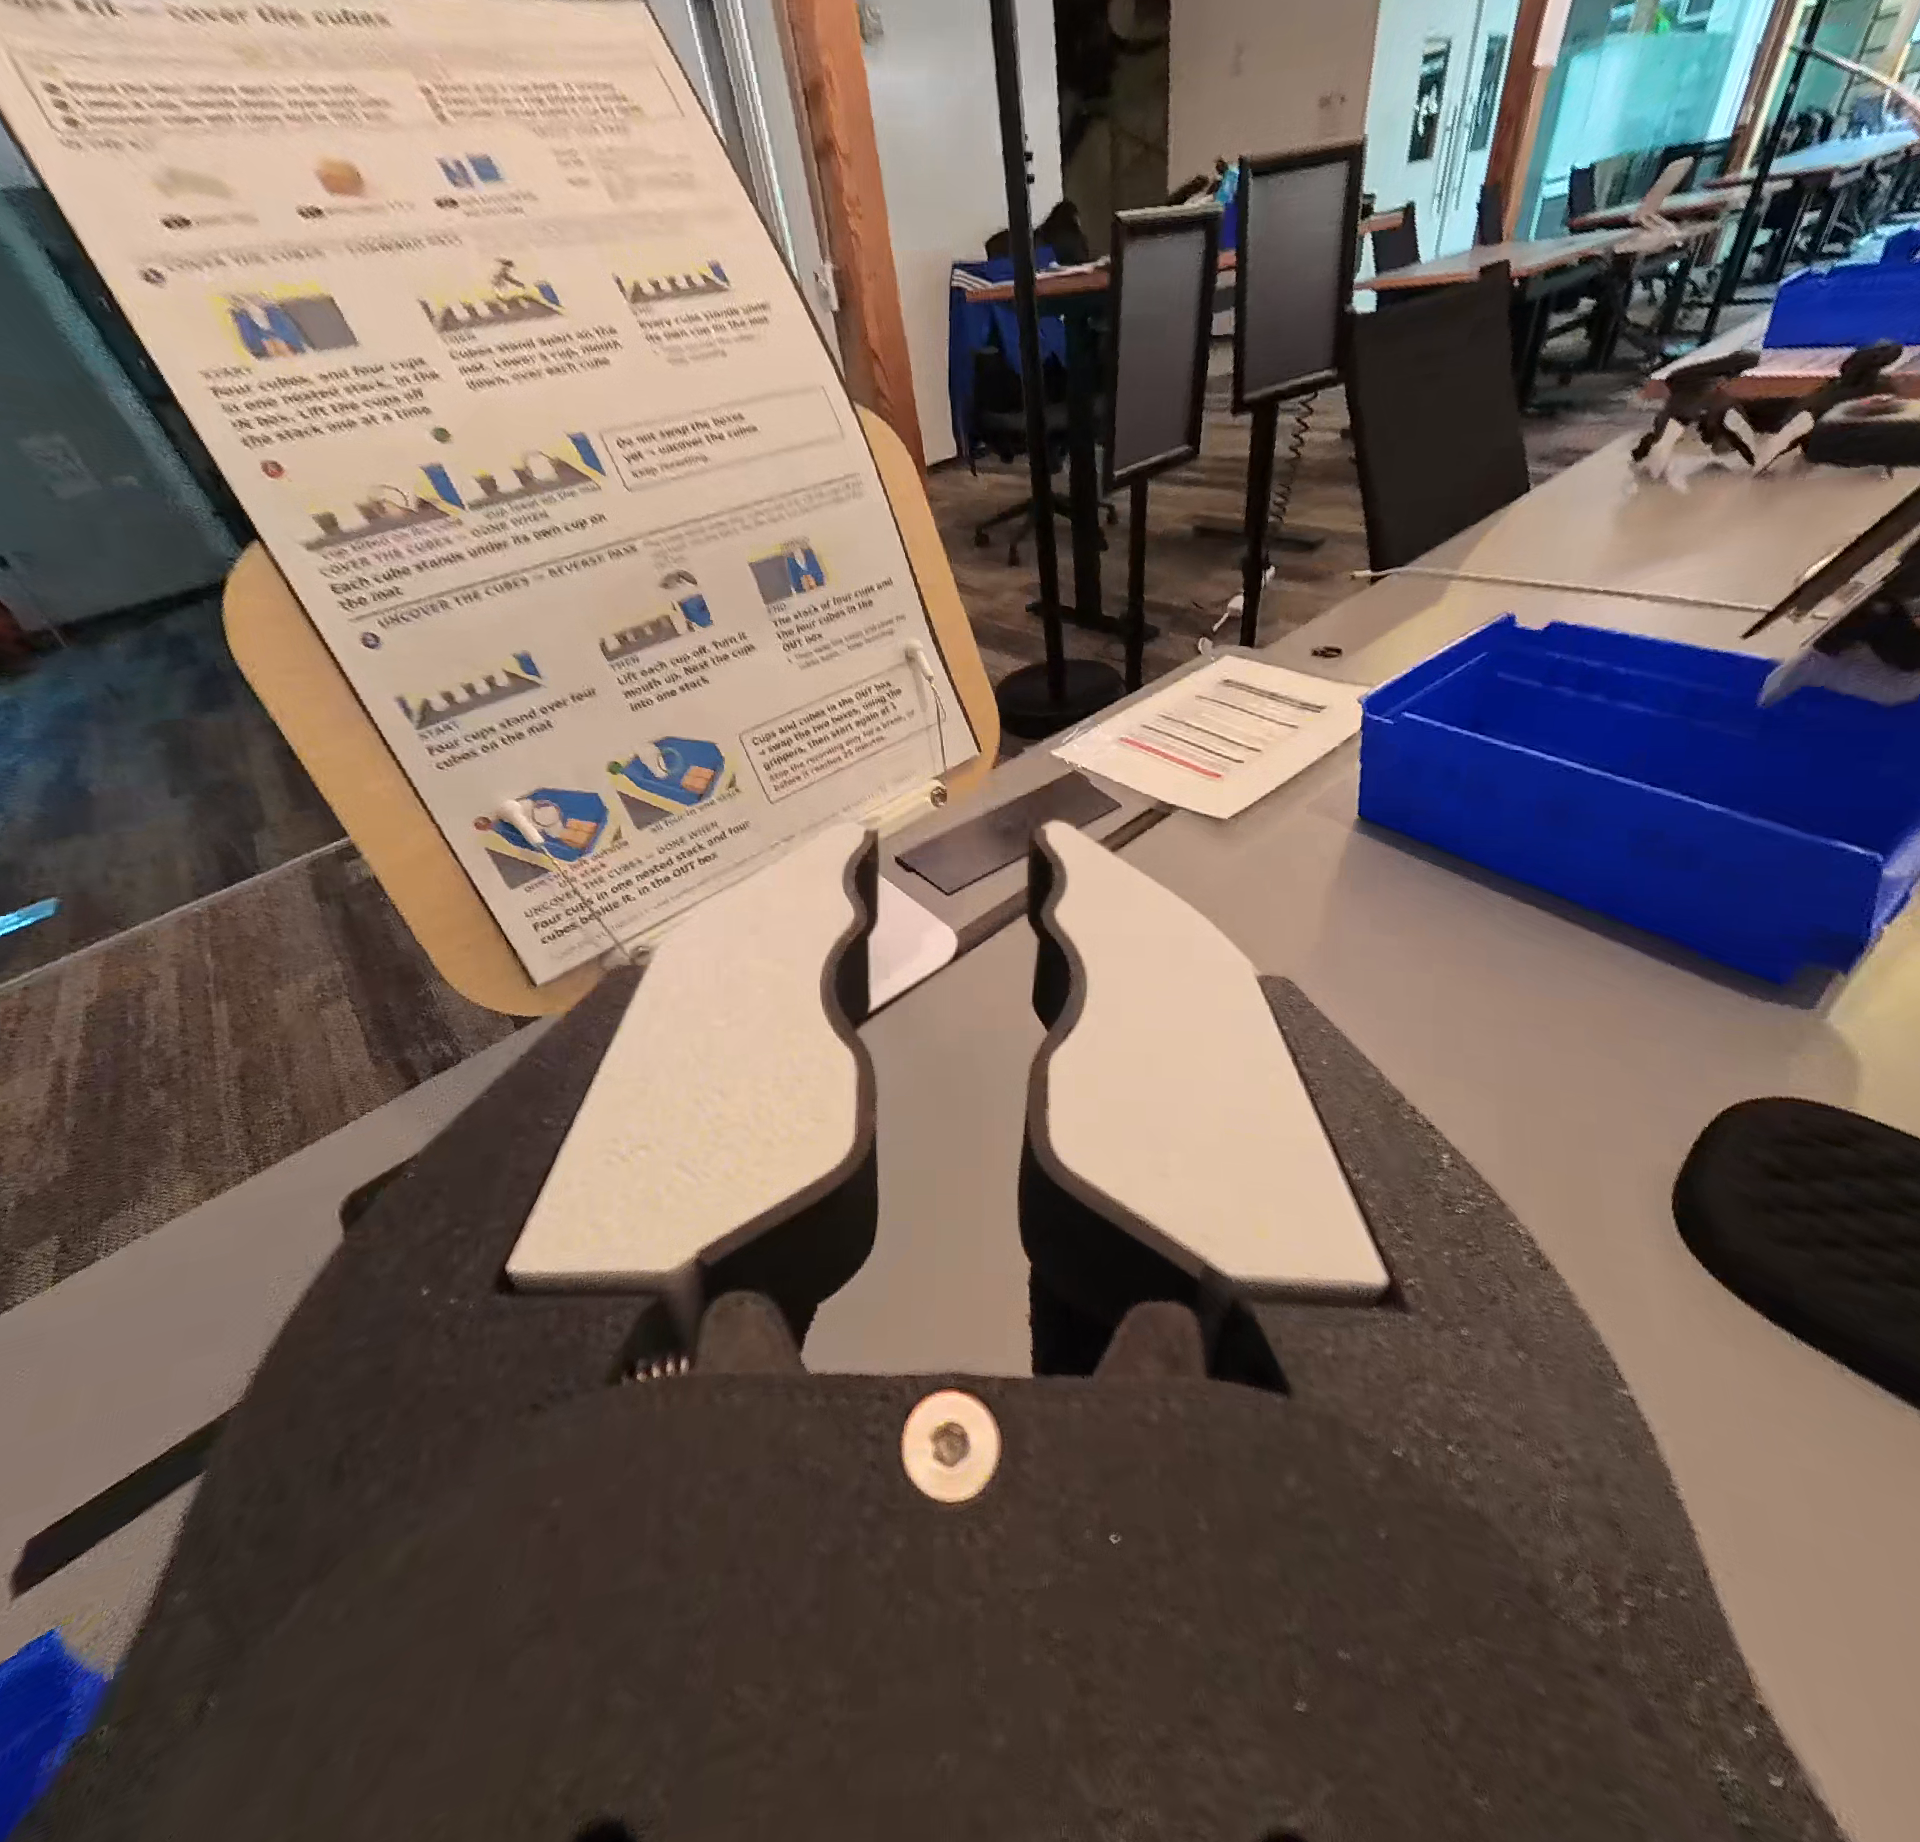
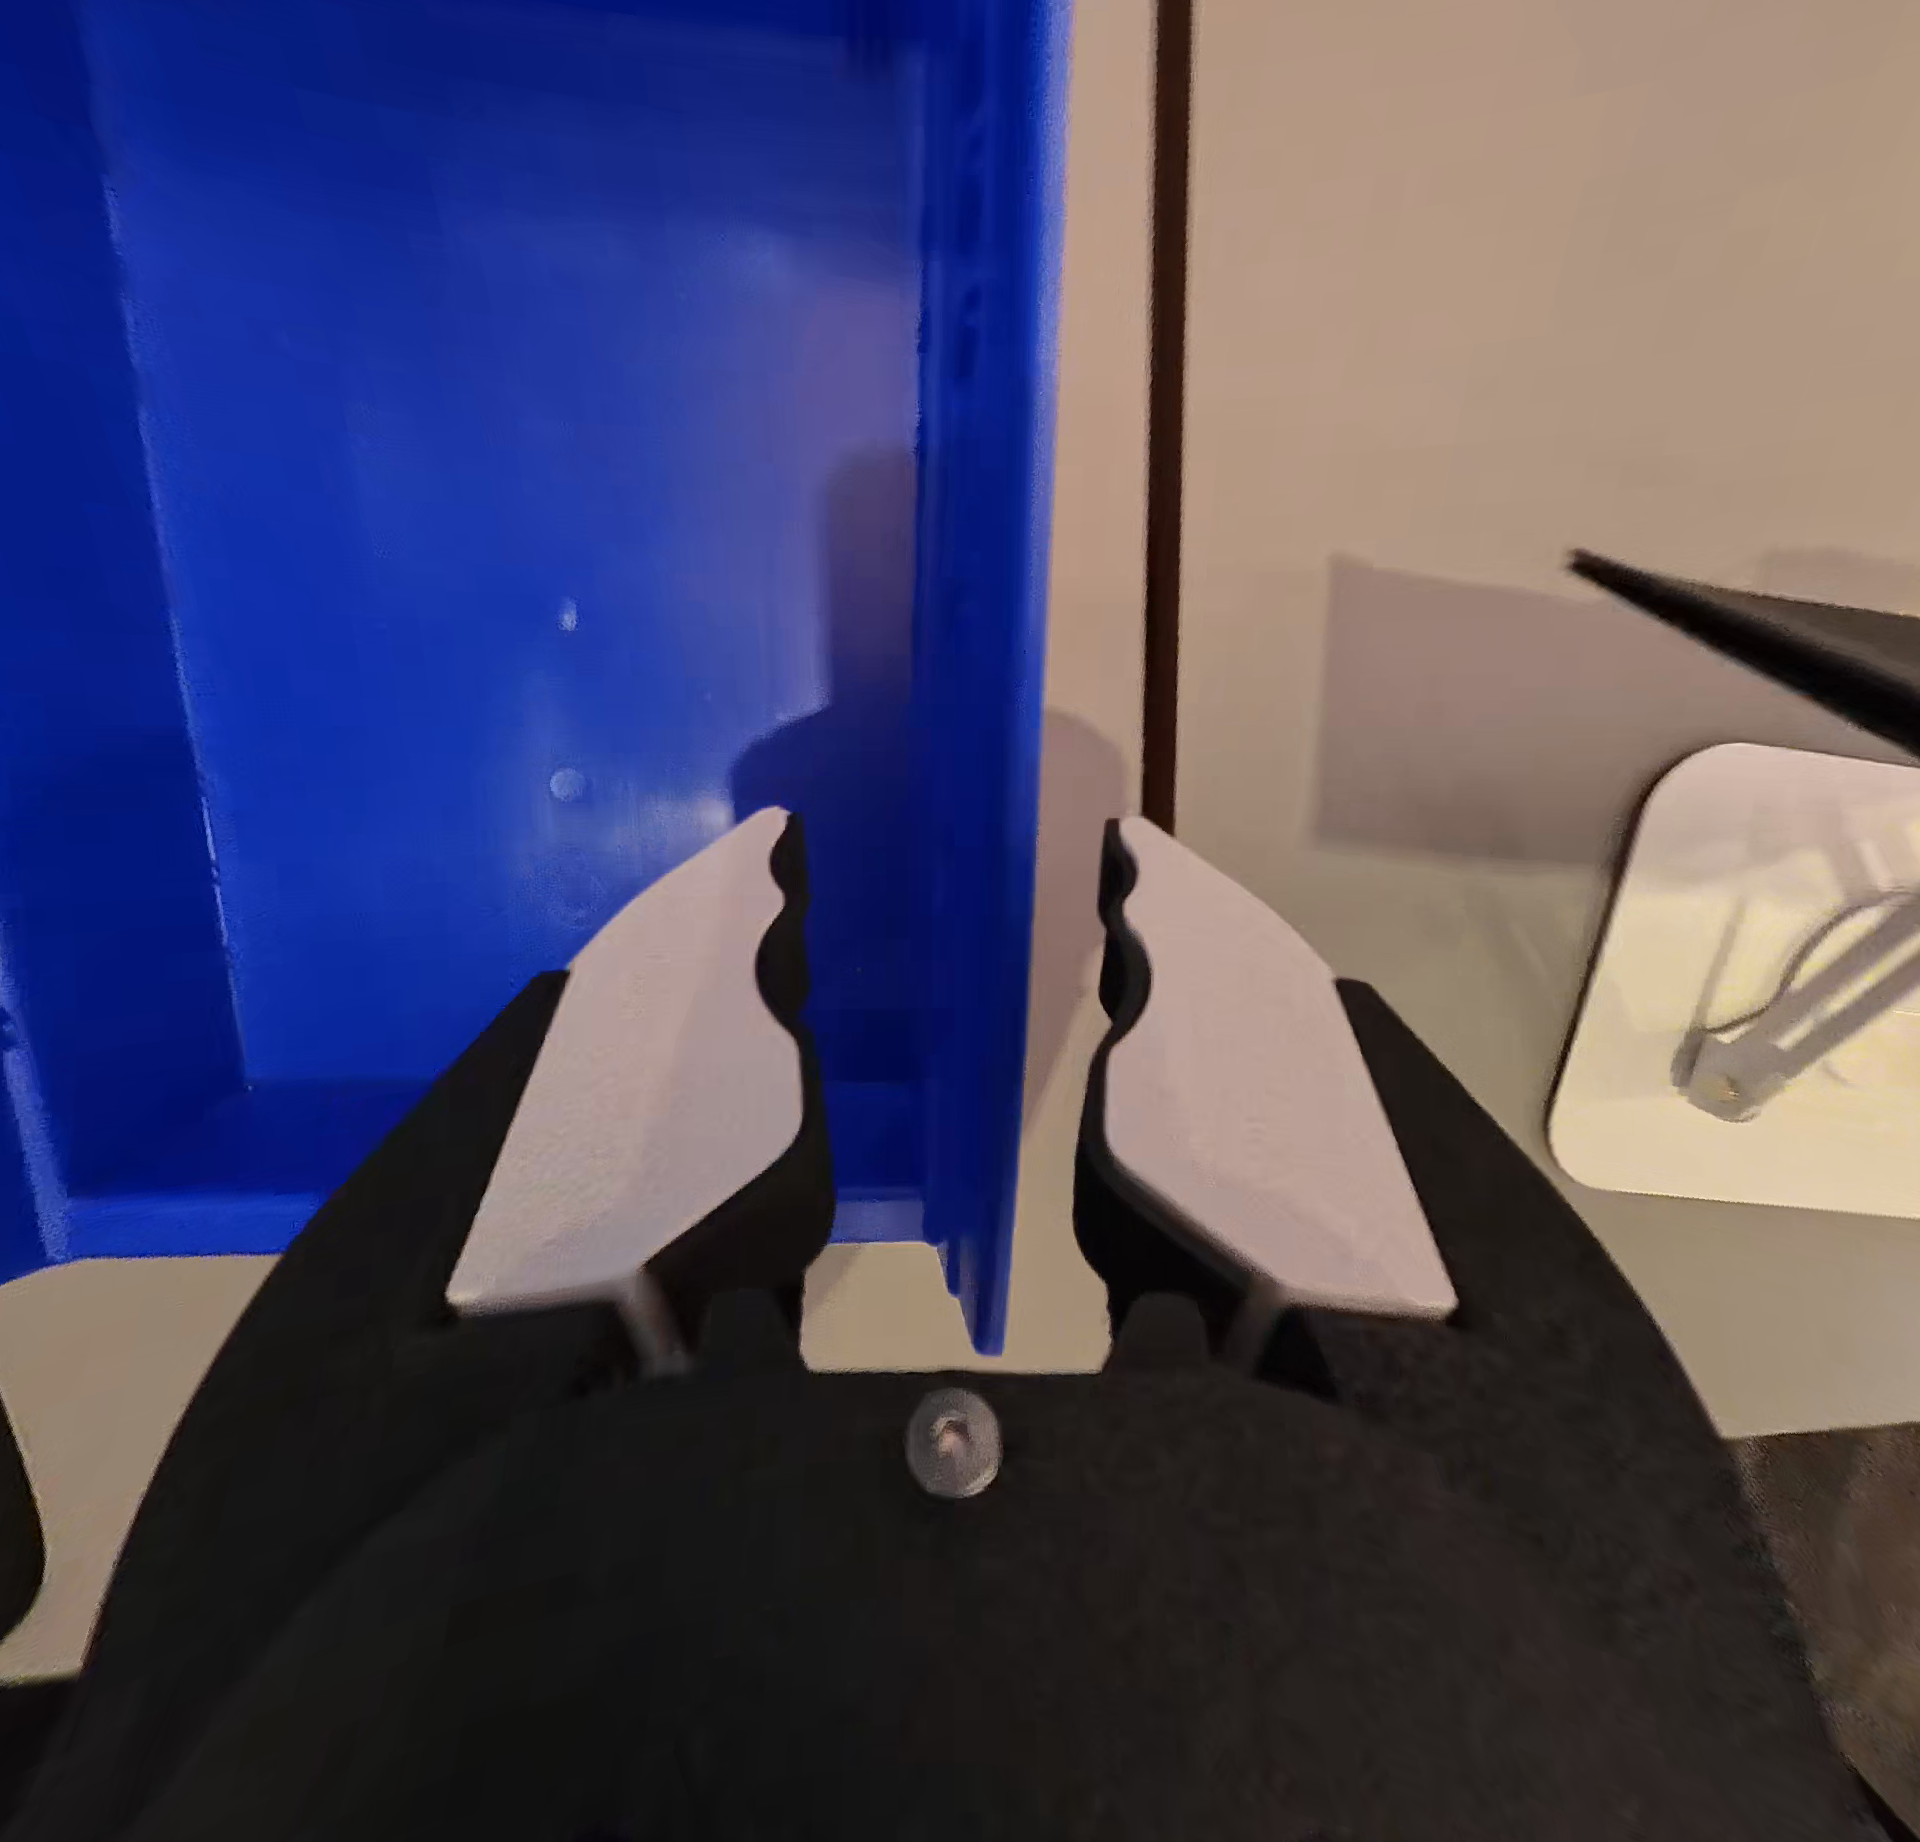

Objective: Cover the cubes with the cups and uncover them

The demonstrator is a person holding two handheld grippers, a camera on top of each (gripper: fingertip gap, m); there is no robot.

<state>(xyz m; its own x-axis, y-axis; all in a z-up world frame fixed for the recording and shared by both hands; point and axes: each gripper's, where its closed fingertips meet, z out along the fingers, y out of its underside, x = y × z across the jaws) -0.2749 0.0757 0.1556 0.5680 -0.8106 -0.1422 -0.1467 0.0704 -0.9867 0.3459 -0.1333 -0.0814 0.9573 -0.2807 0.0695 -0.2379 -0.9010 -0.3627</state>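
No cups or cubes show in either view. My left gripper [image 1: 951, 847] is open and empty above the grey table [image 1: 1403, 1044], pointing at an instruction board. An empty blue bin [image 1: 1621, 805] stands to its right. The right gripper shows blurred over the bin's far end [image 1: 1844, 639]. In the right wrist view my right gripper [image 2: 951, 826] is open and looks down on the bin. One finger is inside the bin and the other outside, with the bin's right wall [image 2: 987, 442] between them. The jaws do not press on the wall. The bin floor [image 2: 520, 545] is bare.
A printed instruction board [image 1: 468, 442] leans at the table's left edge. A paper sheet [image 1: 1210, 732] lies behind the bin. A black rounded object [image 1: 1808, 1242] sits at the right. A white stand base [image 2: 1745, 982] is right of the bin. A blue object [image 1: 42, 1709] shows at the lower left.
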